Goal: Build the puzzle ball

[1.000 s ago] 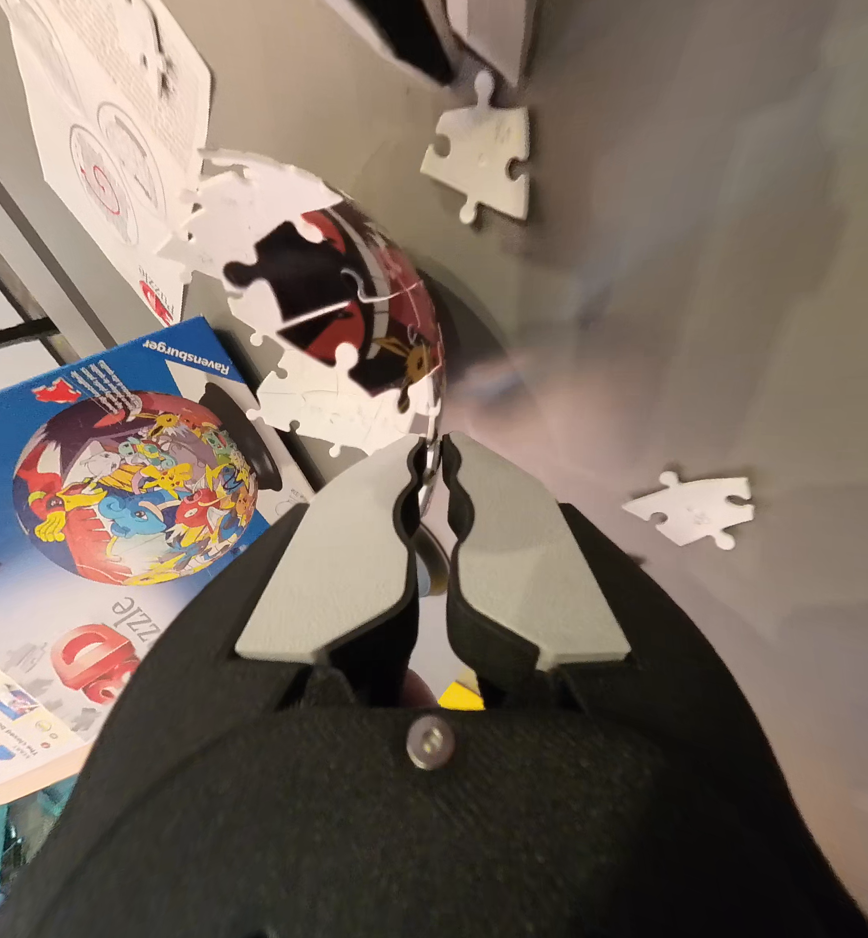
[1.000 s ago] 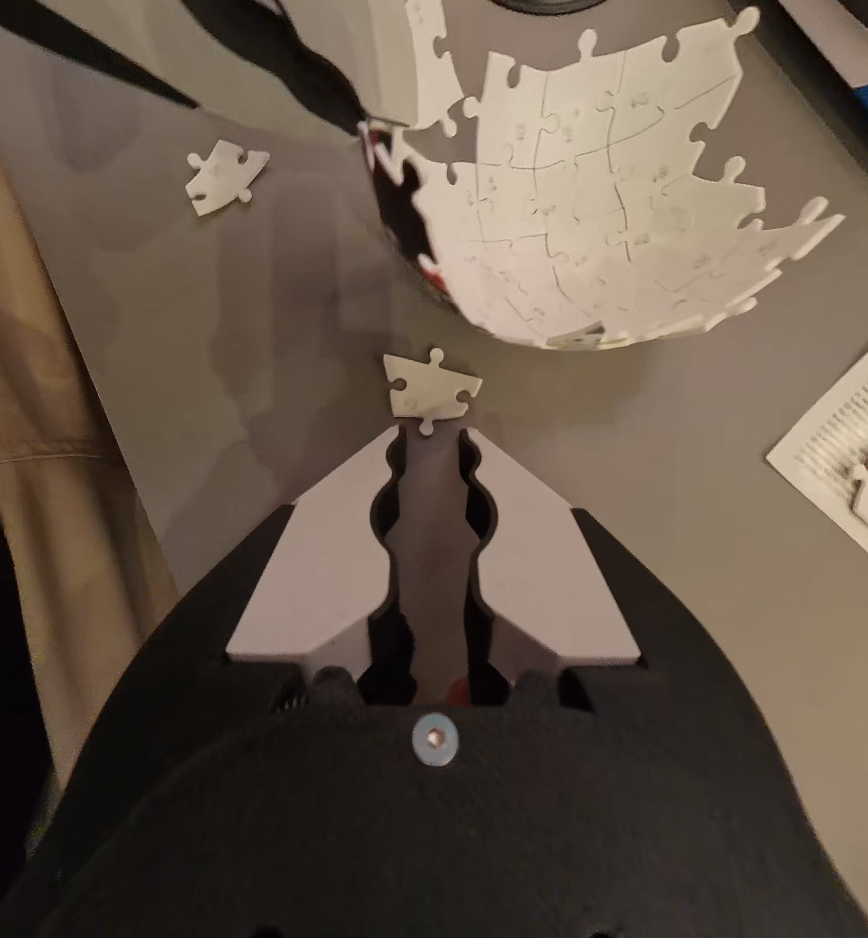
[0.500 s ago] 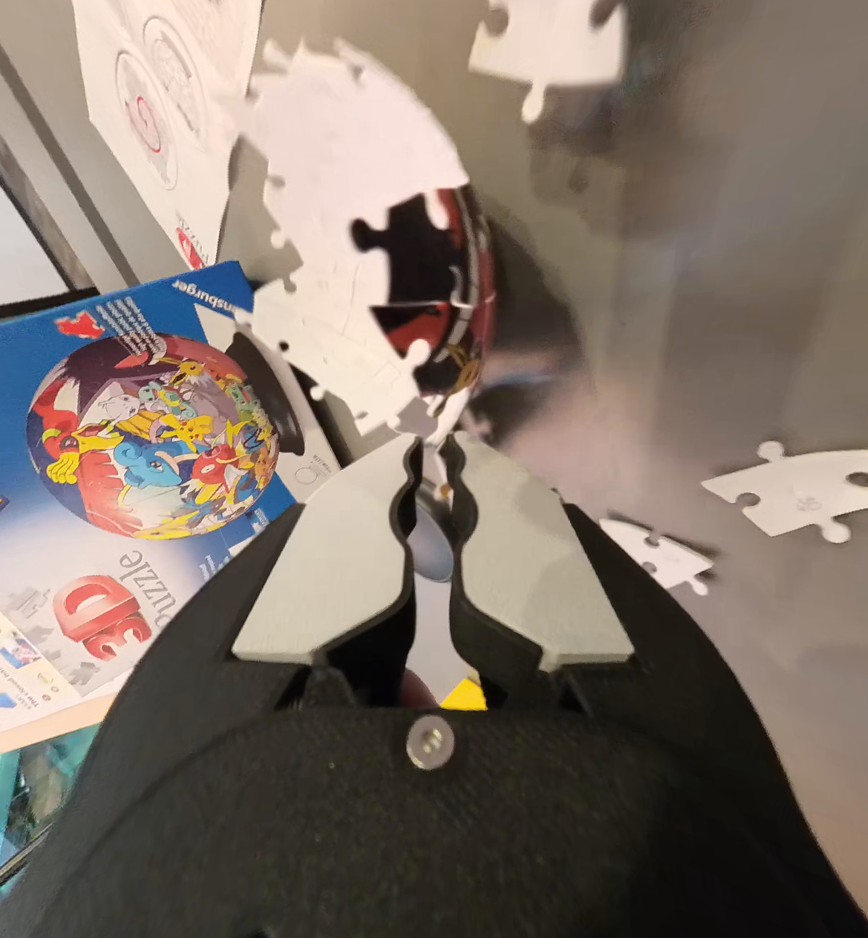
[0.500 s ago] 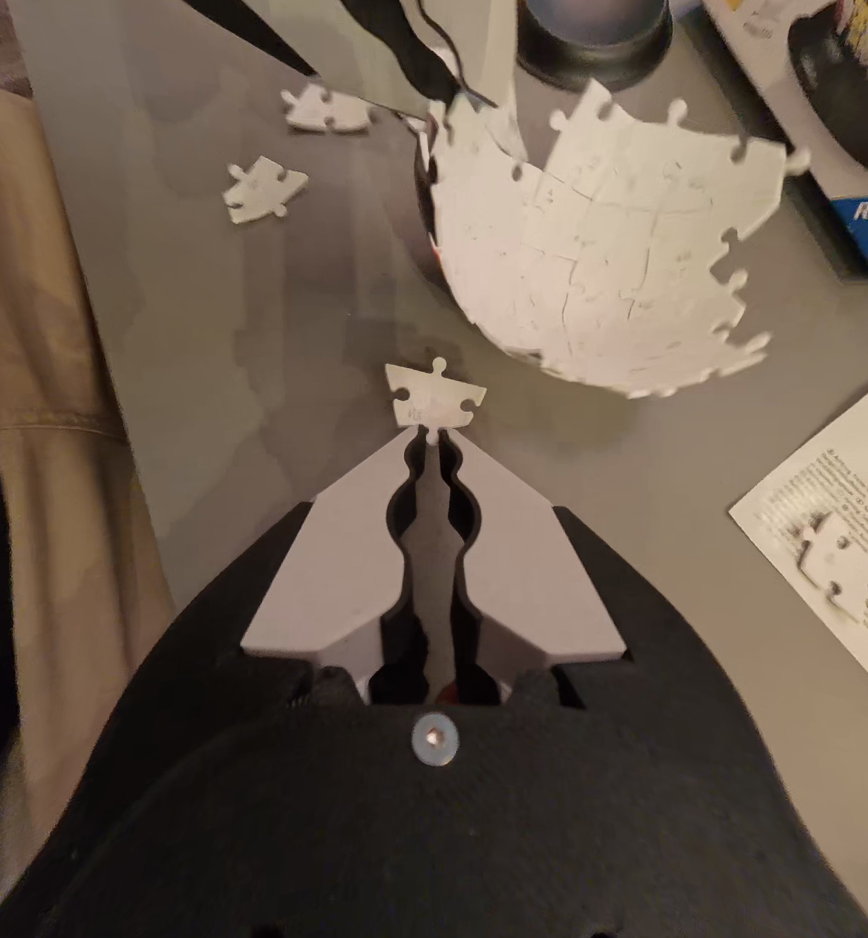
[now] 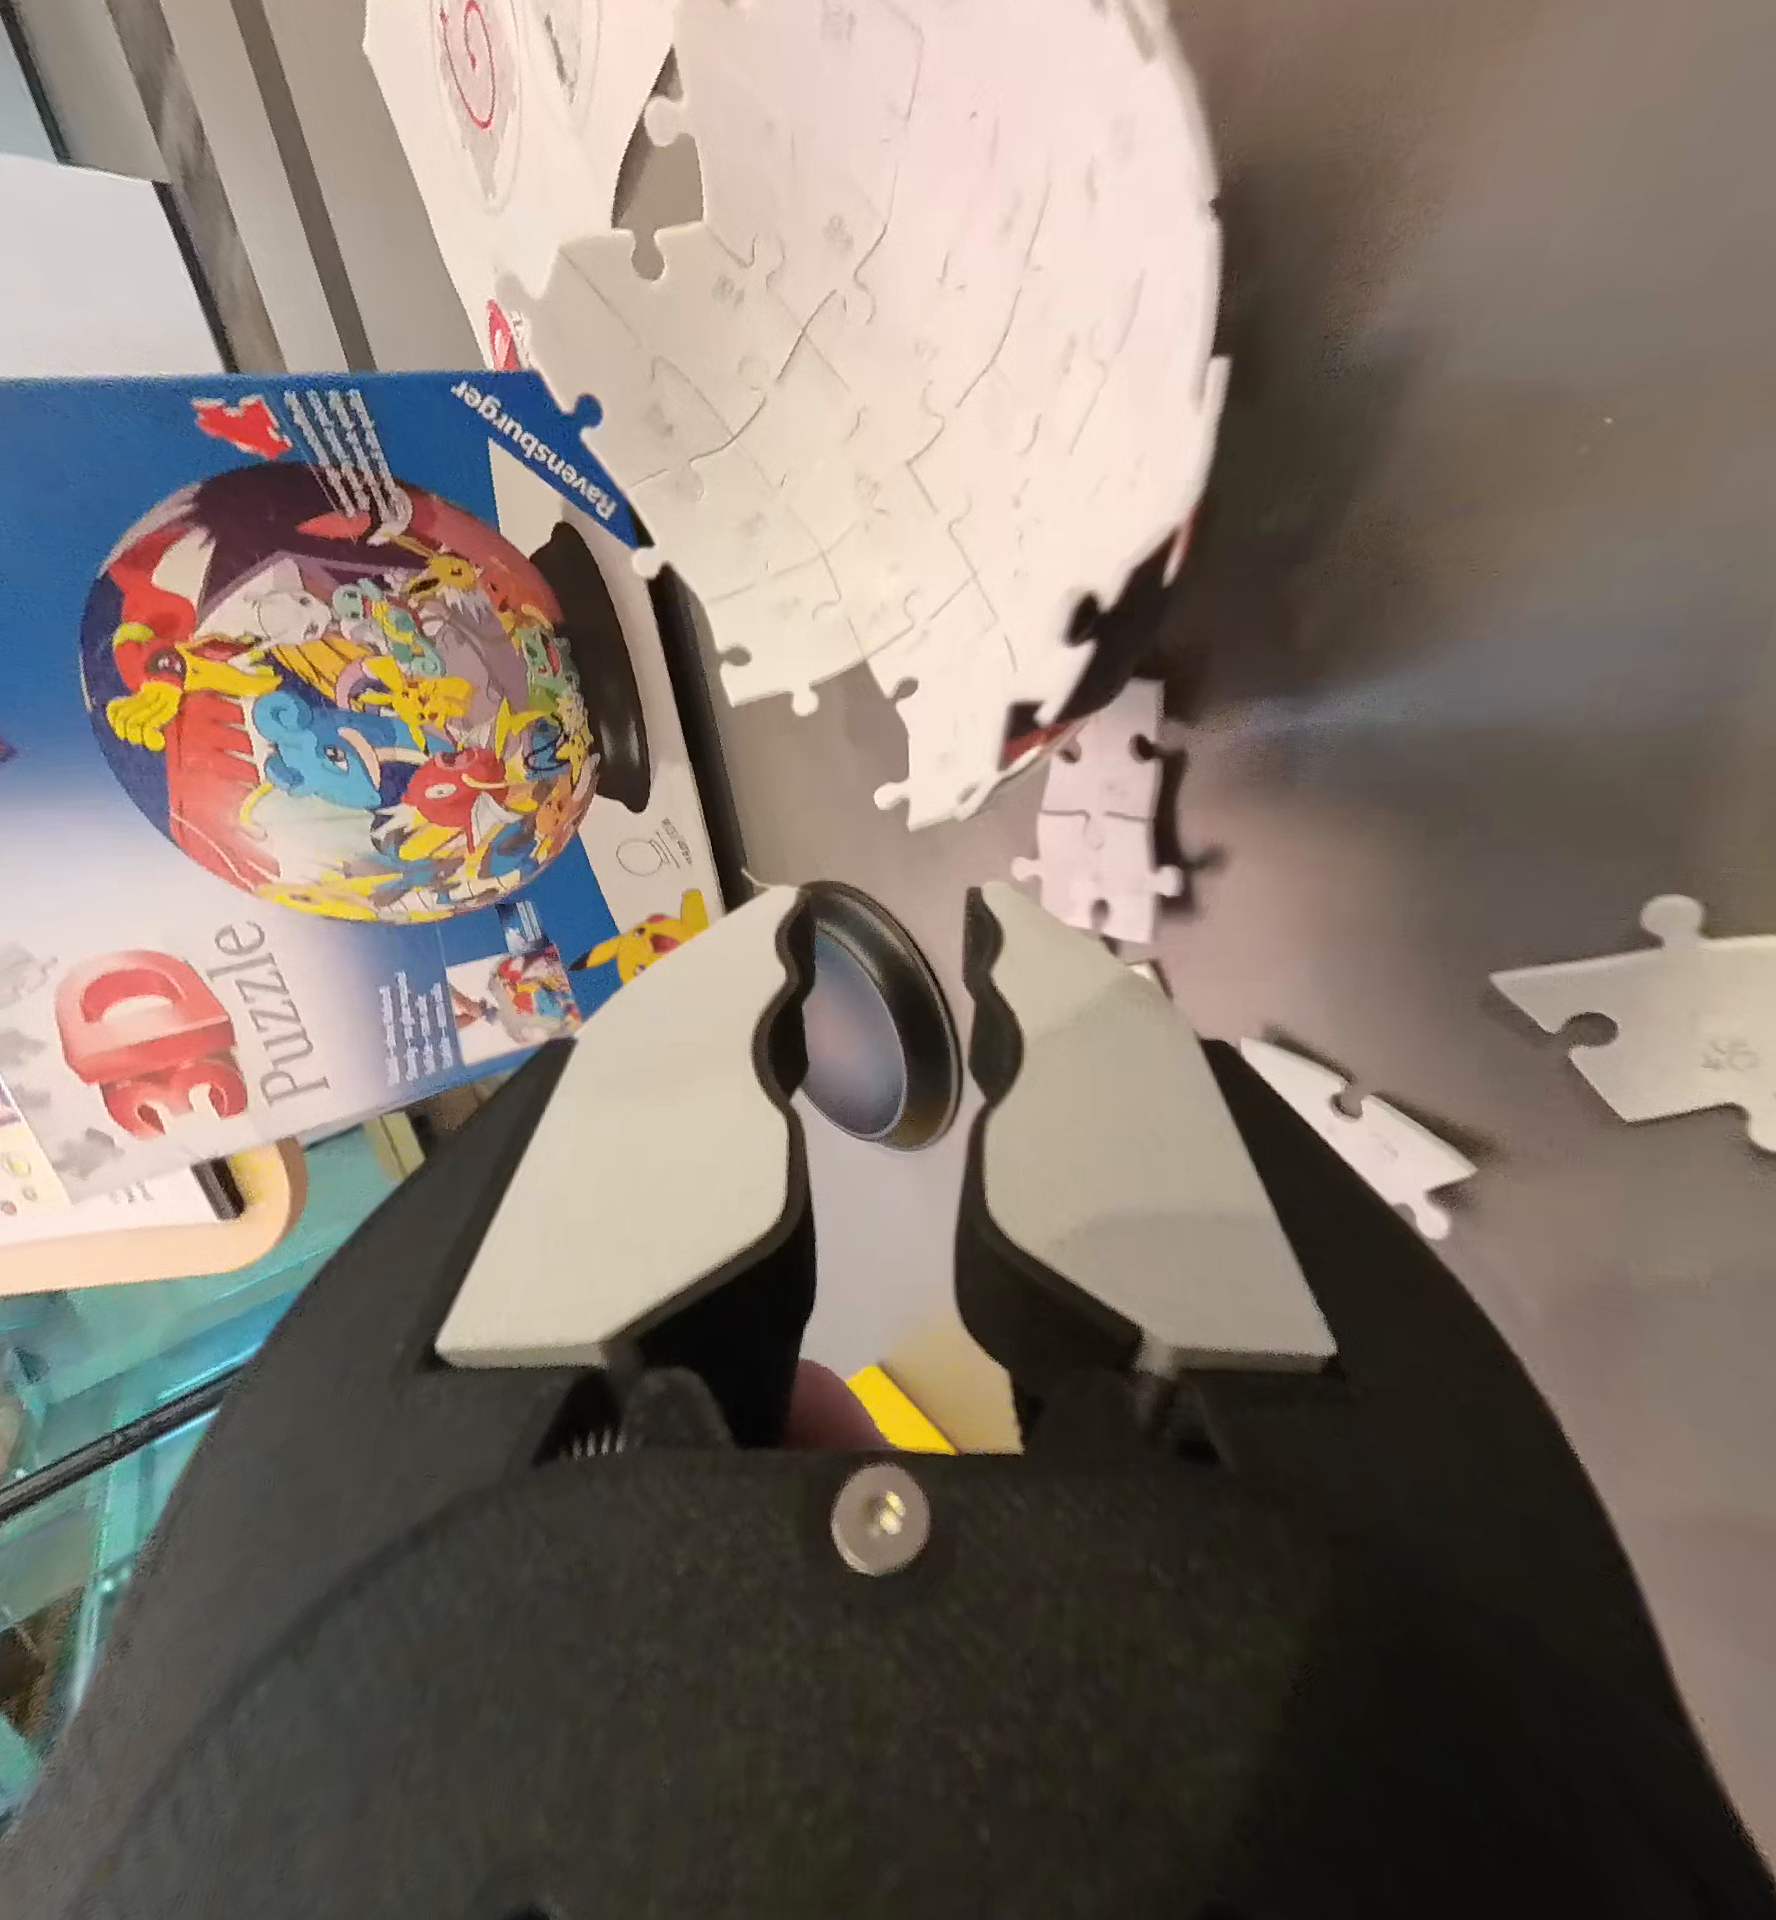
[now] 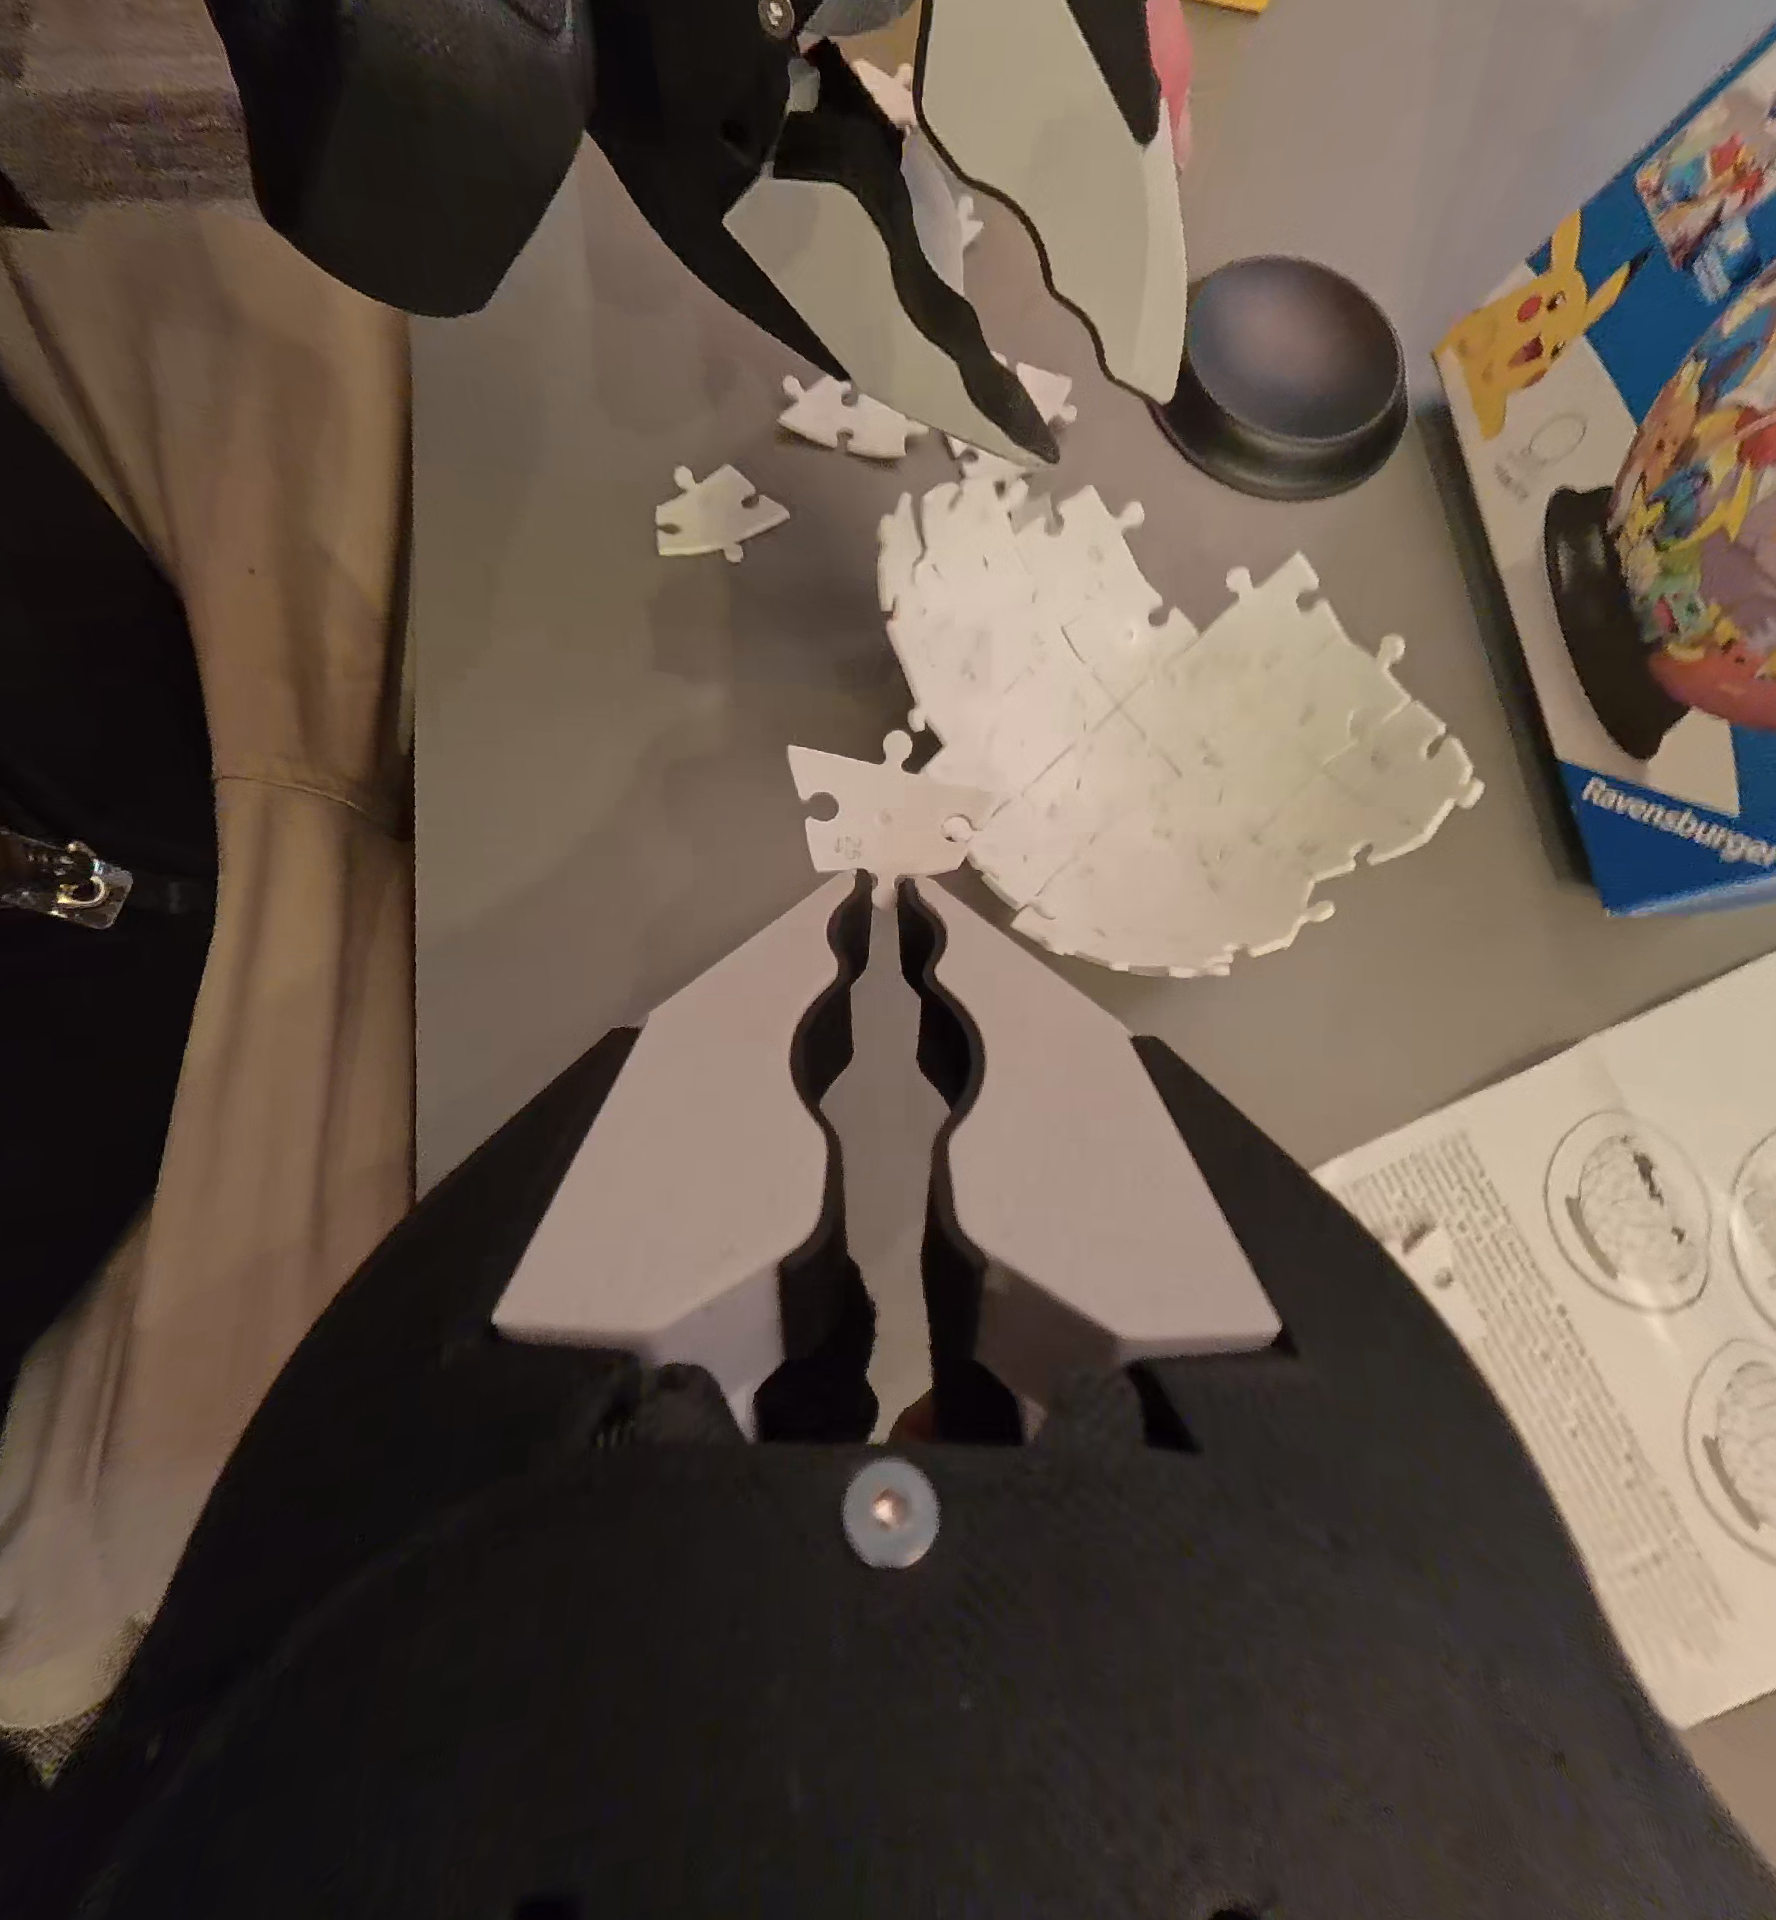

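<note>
The half-built puzzle ball is a curved white shell lying on the grey table, inner side up. It fills the top of the left wrist view, with a red and black outer edge showing. My right gripper is shut on a white puzzle piece and holds it at the shell's near left edge. My left gripper is open and empty, just off the shell. It also shows in the right wrist view, above the shell's far side. The black ball stand shows between its fingers.
The blue puzzle box lies right of the shell, next to the stand. An instruction sheet lies near right. Loose white pieces are scattered on the table. A person's beige garment is along the left edge. The gap from one gripper's tips to the other's is roughly 15 cm.
My left gripper has opened and let go of the shell, which now lies on the table. My right gripper has shut on the loose piece and brought it up to the shell.
</note>
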The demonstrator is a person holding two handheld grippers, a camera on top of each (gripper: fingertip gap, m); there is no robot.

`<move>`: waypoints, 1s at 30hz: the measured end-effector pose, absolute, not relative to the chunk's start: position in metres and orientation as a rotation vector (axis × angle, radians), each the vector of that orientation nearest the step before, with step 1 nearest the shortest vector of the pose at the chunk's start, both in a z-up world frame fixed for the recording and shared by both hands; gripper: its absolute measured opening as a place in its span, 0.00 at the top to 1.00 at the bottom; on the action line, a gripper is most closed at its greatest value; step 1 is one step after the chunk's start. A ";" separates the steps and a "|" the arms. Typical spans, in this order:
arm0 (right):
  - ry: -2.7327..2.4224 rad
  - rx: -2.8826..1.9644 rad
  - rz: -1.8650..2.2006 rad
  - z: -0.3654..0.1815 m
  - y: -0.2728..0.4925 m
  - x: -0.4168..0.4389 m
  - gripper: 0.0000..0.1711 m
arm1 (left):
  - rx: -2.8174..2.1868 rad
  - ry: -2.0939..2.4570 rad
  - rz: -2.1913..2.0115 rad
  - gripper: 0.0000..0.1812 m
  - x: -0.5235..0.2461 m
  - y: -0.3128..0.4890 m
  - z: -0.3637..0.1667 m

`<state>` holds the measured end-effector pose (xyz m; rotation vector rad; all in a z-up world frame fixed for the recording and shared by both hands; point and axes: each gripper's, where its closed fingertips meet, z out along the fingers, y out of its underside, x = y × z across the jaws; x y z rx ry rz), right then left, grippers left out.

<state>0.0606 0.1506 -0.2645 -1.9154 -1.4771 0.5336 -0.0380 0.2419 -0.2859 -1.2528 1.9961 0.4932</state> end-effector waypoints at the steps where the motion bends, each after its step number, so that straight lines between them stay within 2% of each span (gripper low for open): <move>1: -1.498 -1.906 0.539 -0.264 0.152 0.058 0.98 | -1.262 1.986 0.487 0.85 -0.041 0.241 -0.286; 13: -1.747 -1.819 0.550 -0.257 0.168 0.031 0.98 | -1.200 1.850 0.301 0.83 -0.023 0.212 -0.267; 30: -2.125 -1.866 0.559 -0.305 0.169 0.020 0.98 | -1.222 1.907 0.213 0.83 -0.022 0.201 -0.289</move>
